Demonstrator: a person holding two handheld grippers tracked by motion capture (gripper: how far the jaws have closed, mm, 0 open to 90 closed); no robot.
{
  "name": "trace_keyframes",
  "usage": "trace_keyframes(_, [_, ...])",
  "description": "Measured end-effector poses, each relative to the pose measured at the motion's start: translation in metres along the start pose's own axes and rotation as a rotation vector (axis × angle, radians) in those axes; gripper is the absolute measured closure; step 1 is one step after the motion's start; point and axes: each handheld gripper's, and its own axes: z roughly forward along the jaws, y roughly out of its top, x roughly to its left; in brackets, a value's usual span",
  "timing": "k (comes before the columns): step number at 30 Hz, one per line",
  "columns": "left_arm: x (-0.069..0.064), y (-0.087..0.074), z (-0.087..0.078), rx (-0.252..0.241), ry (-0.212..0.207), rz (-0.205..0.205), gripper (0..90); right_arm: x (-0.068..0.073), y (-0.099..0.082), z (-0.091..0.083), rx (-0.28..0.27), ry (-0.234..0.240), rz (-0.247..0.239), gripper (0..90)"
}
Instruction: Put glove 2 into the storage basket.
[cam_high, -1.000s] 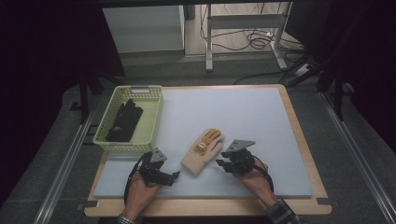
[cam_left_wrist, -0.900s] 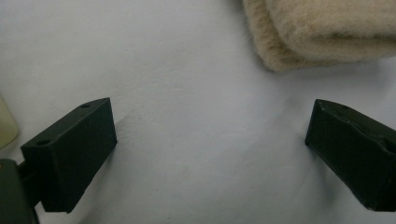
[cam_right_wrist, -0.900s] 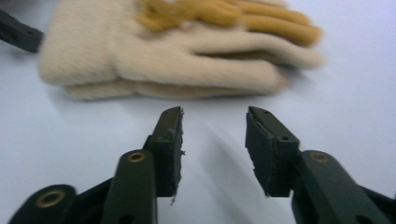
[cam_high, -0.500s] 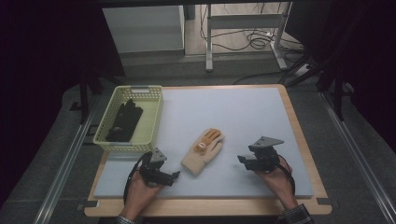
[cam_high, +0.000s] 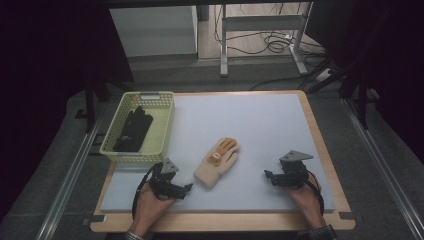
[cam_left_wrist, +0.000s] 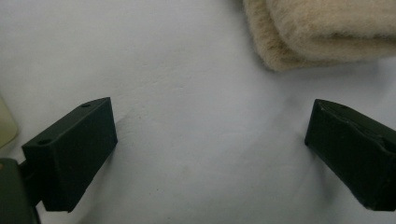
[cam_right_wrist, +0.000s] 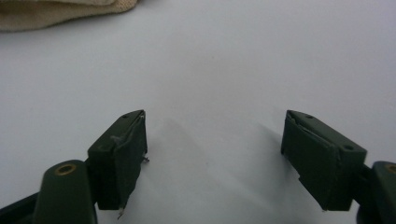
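This looks like a lab or test room set up for recording, not a home. A wooden table (cam_high: 327, 150) covered by a pale grey mat (cam_high: 250, 125) stands on dark grey carpet, with metal rails (cam_high: 70, 175) running along the floor at its left and right. At the far side stand the metal legs of a frame (cam_high: 260, 30) with loose cables (cam_high: 270, 42) lying on the floor, and a white cabinet (cam_high: 152, 30) to the left. Dark curtains (cam_high: 45, 55) close off both sides.

My right gripper (cam_right_wrist: 215, 154) has just been opening, jaws wide with nothing between; beige glove (cam_right_wrist: 56, 14) lies well beyond its left jaw on the white mat (cam_right_wrist: 261, 60).
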Motion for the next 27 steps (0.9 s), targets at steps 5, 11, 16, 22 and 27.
trace_keyframes(5, [0.000,0.000,-0.001,0.004,-0.005,0.003,2.6,0.000,0.000,0.001,0.000,-0.005,0.005,19.7])
trace_keyframes(11, [-0.002,0.004,-0.005,0.018,-0.050,0.006,2.5,0.000,-0.001,0.001,-0.001,-0.008,0.005,19.5])
trace_keyframes(16, [-0.011,0.019,-0.005,0.025,-0.085,0.012,0.0,0.000,-0.001,0.001,-0.001,-0.008,0.005,19.5])
trace_keyframes(22, [-0.022,0.052,-0.001,0.032,-0.114,0.034,0.0,0.000,-0.001,0.001,-0.001,-0.009,0.005,19.5])
trace_keyframes(27, [-0.032,0.078,0.012,0.056,-0.113,0.064,0.0,0.000,-0.001,0.000,-0.001,-0.008,0.005,19.4])
